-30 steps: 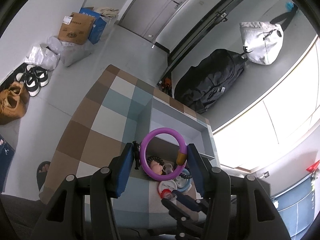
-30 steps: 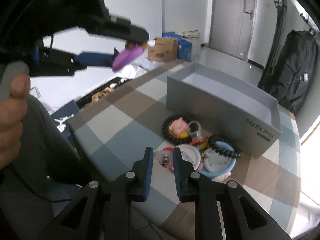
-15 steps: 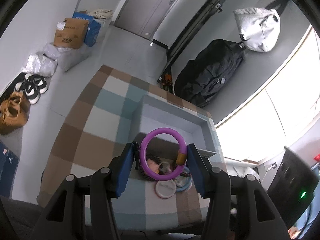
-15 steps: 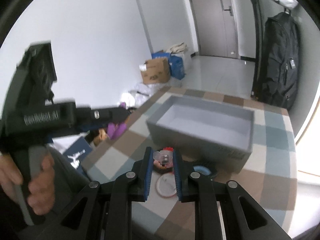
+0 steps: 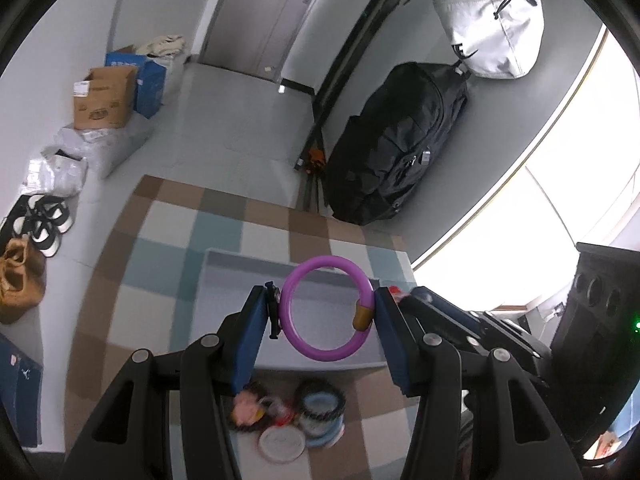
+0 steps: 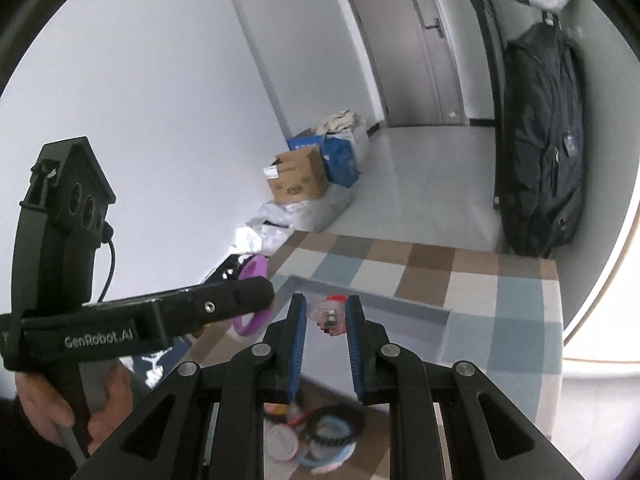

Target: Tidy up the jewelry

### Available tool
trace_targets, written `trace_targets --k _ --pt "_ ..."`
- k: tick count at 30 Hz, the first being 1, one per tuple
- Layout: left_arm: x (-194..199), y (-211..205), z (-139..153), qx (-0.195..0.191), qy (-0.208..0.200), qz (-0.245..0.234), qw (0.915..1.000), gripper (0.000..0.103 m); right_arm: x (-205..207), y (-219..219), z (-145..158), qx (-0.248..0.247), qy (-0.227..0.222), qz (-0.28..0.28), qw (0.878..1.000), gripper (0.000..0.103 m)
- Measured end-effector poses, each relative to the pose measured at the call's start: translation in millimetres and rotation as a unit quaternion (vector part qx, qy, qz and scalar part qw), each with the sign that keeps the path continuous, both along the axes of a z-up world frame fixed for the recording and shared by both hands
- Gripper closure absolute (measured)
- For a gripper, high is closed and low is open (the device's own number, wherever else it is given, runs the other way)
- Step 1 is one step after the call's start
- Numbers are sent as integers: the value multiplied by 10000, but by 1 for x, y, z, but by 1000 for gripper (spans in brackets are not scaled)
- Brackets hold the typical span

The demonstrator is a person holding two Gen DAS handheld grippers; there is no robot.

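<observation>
Both grippers are loaded and mid-carry, nothing dropped yet. Left gripper (image 5: 323, 318) has its jaws pinching a purple bangle (image 5: 327, 307), held upright across the gap, one pad on each side of the ring. Right gripper (image 6: 326, 322) has its jaws pressed close on a small clear trinket with a red top (image 6: 330, 312), right at the tips. The grey box (image 5: 224, 276) lies just beyond and below both sets of jaws; as far as shows, its inside looks bare, so no piece is stored yet. Under and behind the jaws, a blurred pile stays on the checked surface (image 5: 160, 240): a black bead bracelet (image 5: 322, 396), a blue ring, a white disc (image 5: 282, 442), a pink charm. Judgement: early stage, two pieces about to go in, the pile left.
</observation>
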State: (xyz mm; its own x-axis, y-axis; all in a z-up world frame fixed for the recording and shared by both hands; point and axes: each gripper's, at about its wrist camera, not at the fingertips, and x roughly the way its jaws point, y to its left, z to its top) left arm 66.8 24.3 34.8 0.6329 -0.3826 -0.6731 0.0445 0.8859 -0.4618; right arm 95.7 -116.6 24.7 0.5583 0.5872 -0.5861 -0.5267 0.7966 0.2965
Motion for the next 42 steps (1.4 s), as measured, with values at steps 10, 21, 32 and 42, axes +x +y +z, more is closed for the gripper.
trace_targets --k 10,21,32,42 --pt "37 2 -38 23 482 -256 9985 55 43 -12 -32 131 595 -52 9981 84" --pt "44 -3 -58 -36 725 -446 9964 55 61 -11 -58 304 1028 64 9942 84" --pt "58 -7 -57 38 773 -423 9961 48 63 -15 -59 138 938 -143 9954 69" --pt "48 -1 -41 -18 344 -337 9988 24 48 -47 -38 533 565 -541 9955 19"
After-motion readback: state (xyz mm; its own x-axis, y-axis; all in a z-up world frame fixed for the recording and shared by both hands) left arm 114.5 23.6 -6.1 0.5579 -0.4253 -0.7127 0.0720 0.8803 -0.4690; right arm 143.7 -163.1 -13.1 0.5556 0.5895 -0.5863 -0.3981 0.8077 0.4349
